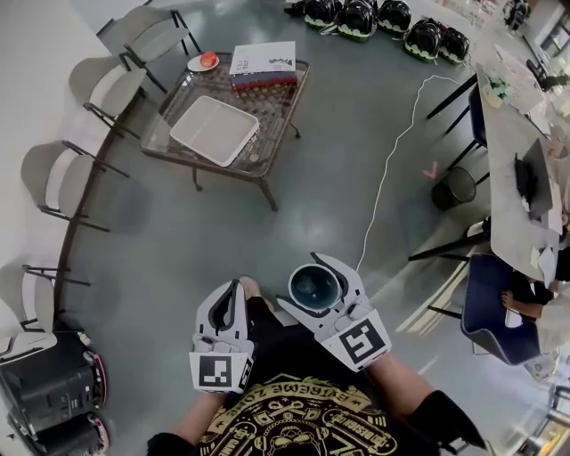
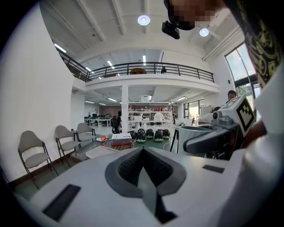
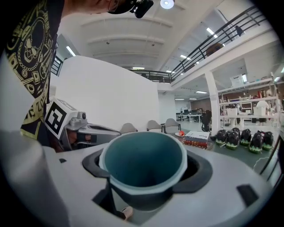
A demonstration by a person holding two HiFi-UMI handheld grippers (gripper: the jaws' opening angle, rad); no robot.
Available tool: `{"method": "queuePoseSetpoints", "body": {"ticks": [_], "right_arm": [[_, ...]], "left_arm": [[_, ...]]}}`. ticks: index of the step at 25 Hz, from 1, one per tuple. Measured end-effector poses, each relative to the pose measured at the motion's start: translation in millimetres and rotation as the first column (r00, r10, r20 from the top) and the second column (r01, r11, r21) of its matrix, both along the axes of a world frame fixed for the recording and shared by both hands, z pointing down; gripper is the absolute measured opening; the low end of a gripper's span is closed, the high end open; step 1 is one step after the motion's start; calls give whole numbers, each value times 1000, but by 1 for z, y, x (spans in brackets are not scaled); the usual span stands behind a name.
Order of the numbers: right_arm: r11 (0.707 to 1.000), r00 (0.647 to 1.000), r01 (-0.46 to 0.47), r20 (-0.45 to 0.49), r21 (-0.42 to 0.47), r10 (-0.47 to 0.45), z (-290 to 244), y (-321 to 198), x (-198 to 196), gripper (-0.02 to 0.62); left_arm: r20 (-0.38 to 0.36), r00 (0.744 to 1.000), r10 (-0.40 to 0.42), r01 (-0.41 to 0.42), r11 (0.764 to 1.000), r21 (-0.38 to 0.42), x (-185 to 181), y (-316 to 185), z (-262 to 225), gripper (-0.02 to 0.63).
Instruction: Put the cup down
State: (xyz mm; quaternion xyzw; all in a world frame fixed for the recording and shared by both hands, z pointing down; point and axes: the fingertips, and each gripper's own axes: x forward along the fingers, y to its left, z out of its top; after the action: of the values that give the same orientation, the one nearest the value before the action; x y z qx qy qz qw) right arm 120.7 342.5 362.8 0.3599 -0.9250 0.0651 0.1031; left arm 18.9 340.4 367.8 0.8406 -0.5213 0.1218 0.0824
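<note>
We are standing on a grey floor (image 1: 338, 178) and we hold one tool in each hand, close in front of our black shirt with a gold print (image 1: 294, 419).

The right gripper (image 1: 316, 285) has its two white fingers clamped on a round blue-green cup with a pale rim (image 3: 142, 162), one finger on each side. The cup sits up in the air over the floor with its open mouth facing up. It looks empty inside. It is well apart from the table.

The left gripper (image 1: 233, 294) is just beside the right one. Its two fingers are pressed together and nothing is between them. In the left gripper view we can see the cup and the right gripper off to the side.

Farther away stands a low glass-topped table with a dark frame (image 1: 272, 125). On it lies a flat white square tray (image 1: 215, 130). Near the far edge there is a small white plate with something round and red on it (image 1: 204, 61), and next to that a white and red book-like block (image 1: 263, 64).

Grey chairs with thin black legs (image 1: 107, 85) stand in a curved row by the wall. A row of black and green helmets (image 1: 356, 18) lies on the floor past the table. A thin white cable (image 1: 392, 151) runs over the floor, and a round black bin (image 1: 454, 187) stands near a long pale desk (image 1: 508, 142).
</note>
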Motion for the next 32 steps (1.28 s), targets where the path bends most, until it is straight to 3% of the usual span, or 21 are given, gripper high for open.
{"method": "queuePoseSetpoints", "body": {"ticks": [32], "right_arm": [[1000, 1000, -20, 18, 4, 20, -12, -12, -13, 380]], "left_arm": [[-17, 1000, 20, -20, 1000, 7, -11, -16, -6, -3]]}}
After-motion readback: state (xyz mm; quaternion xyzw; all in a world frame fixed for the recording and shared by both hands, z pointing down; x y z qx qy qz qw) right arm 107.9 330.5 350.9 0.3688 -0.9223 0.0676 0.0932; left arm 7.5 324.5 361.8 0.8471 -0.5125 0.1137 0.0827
